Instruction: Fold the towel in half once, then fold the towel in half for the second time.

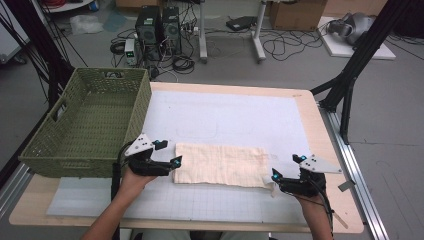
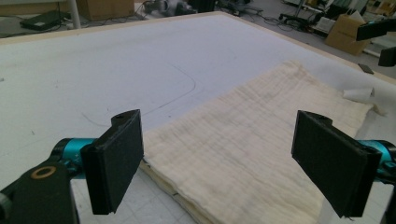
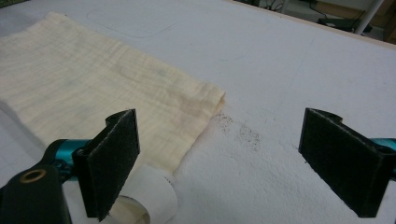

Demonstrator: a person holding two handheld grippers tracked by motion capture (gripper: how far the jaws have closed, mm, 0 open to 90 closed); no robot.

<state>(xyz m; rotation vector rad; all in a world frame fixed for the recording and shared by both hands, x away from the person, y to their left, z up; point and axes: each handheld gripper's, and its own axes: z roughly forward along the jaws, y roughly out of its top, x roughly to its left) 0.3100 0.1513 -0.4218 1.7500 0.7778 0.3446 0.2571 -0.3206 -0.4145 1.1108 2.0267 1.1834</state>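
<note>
The folded cream cloth [image 1: 220,165] was laid flat on the white mat [image 1: 225,117] of the desk [image 1: 320,130], its long sides running across the desk, just to the right of the green woven basket [image 1: 85,125] and nearer the person than the basket's far rim; a small white tag [image 3: 149,193] was seen curled at the cloth's right near corner; the left tongs [image 1: 172,165] were held at the cloth's left short edge, with the jaws spread wide apart and nothing between them, the layered edge of the cloth [image 2: 233,154] being framed between the two black pads in the left gripper view; the right tongs [image 1: 276,182] were held at the cloth's right near corner, likewise spread wide and empty, with one pad over the tag and the other over bare mat beyond the cloth's right edge; the step in hand was judged to be the approach to both ends of the cloth ahead of a grasp, no edge having yet been taken; the next move was judged to call for each pair of tongs to be lowered and slid so that one pad passed under the stacked layers at its end, then closed on all layers together, since a shallow pinch could take only the top layer and let the fold open.
</note>
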